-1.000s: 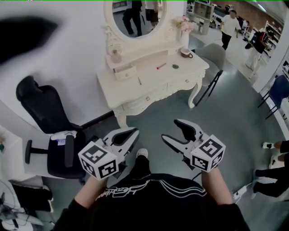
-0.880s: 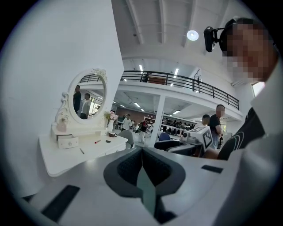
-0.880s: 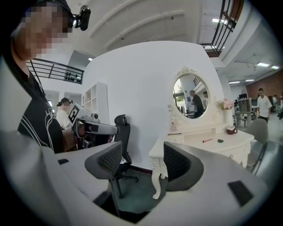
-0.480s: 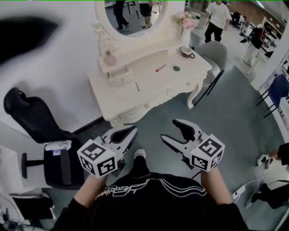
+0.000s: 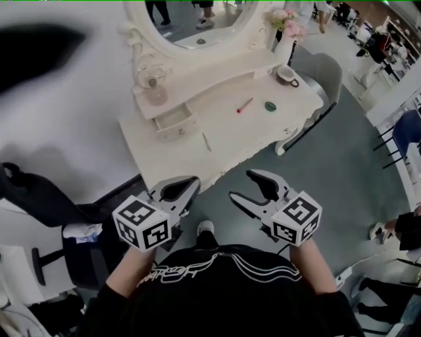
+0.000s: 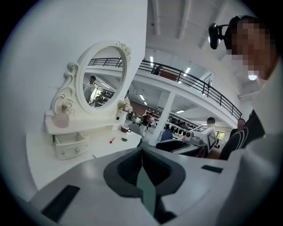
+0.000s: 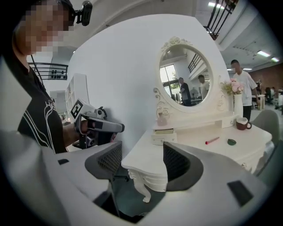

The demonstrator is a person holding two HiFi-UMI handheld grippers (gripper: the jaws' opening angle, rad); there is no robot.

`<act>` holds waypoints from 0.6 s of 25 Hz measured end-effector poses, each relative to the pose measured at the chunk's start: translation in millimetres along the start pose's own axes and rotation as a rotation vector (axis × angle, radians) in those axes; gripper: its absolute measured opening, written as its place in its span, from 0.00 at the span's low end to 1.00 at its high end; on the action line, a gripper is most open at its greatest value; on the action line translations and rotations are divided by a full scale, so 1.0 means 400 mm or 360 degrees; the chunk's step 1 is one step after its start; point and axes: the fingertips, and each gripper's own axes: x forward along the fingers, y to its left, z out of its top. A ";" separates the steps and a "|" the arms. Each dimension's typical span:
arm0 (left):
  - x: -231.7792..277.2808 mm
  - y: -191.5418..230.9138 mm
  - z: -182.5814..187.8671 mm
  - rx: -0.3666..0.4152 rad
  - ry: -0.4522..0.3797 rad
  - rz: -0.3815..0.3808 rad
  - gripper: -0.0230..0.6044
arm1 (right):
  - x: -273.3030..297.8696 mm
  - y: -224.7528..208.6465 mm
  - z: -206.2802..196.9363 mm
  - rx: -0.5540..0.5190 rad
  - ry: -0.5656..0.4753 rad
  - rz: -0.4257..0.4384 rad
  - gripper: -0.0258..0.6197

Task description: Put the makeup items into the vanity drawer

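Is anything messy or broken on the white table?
Nothing looks broken or spilled. The little drawer is pulled open, and a red stick, a green round thing and a thin stick lie loose on the vanity top.

An oval mirror point(image 5: 197, 16) in a white carved frame stands against the wall and reflects people's legs. To its right is a white vase of pink flowers point(image 5: 284, 23), with a brown-and-white mug point(image 5: 286, 74) just below it. A grey chair point(image 5: 329, 71) stands behind that corner. At the far left is a black office chair point(image 5: 39, 194) (a white cloth point(image 5: 82, 230) lies on its arm). A blue chair point(image 5: 409, 131) stands on the grey floor point(image 5: 342, 171) at the right edge.
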 end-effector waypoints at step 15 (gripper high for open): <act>0.135 0.360 -0.011 -0.0194 0.0157 0.0053 0.07 | 0.326 -0.258 -0.069 0.0183 0.0270 -0.0061 0.50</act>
